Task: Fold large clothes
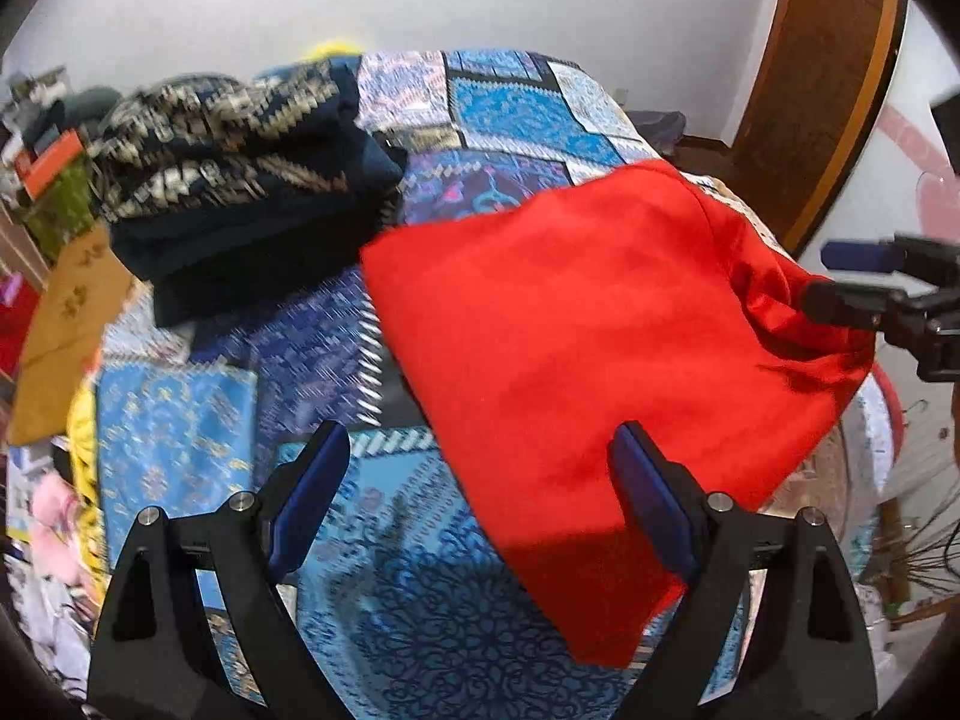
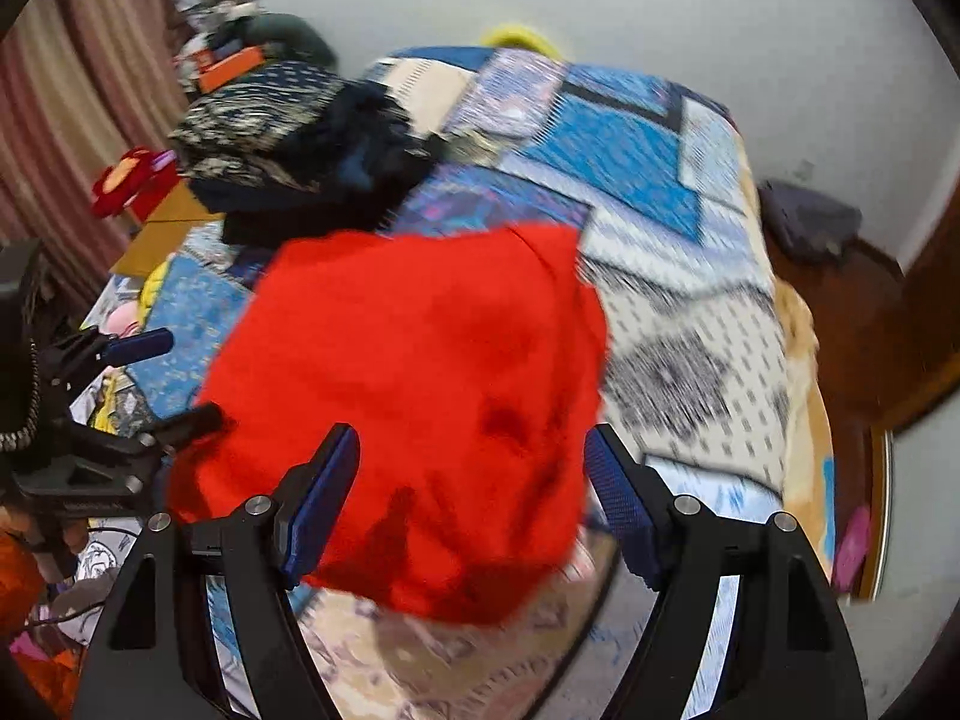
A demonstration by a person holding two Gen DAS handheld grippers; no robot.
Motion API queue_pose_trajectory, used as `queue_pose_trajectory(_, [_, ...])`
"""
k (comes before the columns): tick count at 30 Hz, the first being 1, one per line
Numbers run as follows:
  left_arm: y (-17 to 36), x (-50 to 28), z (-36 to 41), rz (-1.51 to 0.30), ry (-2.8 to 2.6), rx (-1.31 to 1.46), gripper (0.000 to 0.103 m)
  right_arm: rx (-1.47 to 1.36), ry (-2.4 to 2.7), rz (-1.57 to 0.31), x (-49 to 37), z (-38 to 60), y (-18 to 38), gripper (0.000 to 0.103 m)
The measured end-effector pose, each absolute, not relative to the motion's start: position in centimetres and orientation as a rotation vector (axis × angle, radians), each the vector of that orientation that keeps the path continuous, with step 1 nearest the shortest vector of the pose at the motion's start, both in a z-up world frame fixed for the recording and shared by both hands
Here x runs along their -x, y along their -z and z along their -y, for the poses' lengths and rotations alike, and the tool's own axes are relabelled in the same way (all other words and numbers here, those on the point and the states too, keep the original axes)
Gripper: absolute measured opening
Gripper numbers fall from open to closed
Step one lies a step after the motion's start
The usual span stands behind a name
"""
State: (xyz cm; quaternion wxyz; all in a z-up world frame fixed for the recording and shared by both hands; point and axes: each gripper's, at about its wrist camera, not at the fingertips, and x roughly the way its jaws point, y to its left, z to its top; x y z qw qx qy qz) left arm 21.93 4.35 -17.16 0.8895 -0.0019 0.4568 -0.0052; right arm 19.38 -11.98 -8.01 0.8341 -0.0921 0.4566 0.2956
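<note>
A red garment (image 1: 600, 348) lies folded into a rough square on the bed's blue patchwork cover (image 1: 180, 420). My left gripper (image 1: 483, 480) hangs over its near left edge, jaws wide and open, with the cloth beneath the right finger and nothing pinched. In the right wrist view the red garment (image 2: 420, 396) fills the middle. My right gripper (image 2: 474, 468) stands open above its near edge. The right gripper (image 1: 819, 276) also shows at the garment's right corner, and the left gripper (image 2: 192, 375) at its left side.
A pile of dark navy and gold patterned clothes (image 1: 240, 180) sits at the bed's far left (image 2: 288, 144). A mustard cloth (image 1: 66, 330) and clutter (image 1: 48, 168) lie off the left side. A brown door frame (image 1: 822, 90) stands at the right. A dark bundle (image 2: 810, 222) lies on the floor.
</note>
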Motion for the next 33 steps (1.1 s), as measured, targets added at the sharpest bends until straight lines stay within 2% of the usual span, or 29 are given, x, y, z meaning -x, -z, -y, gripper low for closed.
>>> queue_pose_trajectory(5, [16.8, -22.4, -4.6, -0.934, -0.02, -0.015, 0.089, 0.252, -0.658, -0.971, -21.1, 10.0, 9.2, 0.074])
queue_pose_trajectory(10, [17.5, -23.6, -5.4, -0.967, -0.024, 0.041, 0.089, 0.222, -0.635, -1.064, -24.0, 11.2, 11.9, 0.074])
queue_pose_trajectory(16, [20.3, -26.0, -7.8, -1.081, 0.088, 0.322, 0.089, 0.068, -0.637, -1.23, -27.3, 14.9, 15.6, 0.074])
queue_pose_trajectory(19, [22.1, -27.0, -9.1, -1.135, 0.172, 0.511, 0.089, -0.097, -0.698, -1.328, -28.7, 16.5, 17.4, 0.074])
queue_pose_trajectory(25, [25.4, -28.8, -10.5, -1.193, 0.271, 0.778, 0.089, -0.169, -0.782, -1.359, -30.2, 16.0, 18.0, 0.075])
queue_pose_trajectory(29, [26.1, -29.7, -10.4, -1.195, 0.307, 0.842, 0.089, -0.206, -0.821, -1.397, -31.4, 15.0, 19.1, 0.078])
queue_pose_trajectory(33, [26.4, -30.4, -10.0, -1.187, 0.324, 0.859, 0.088, -0.306, -0.857, -1.44, -32.4, 14.6, 20.4, 0.075])
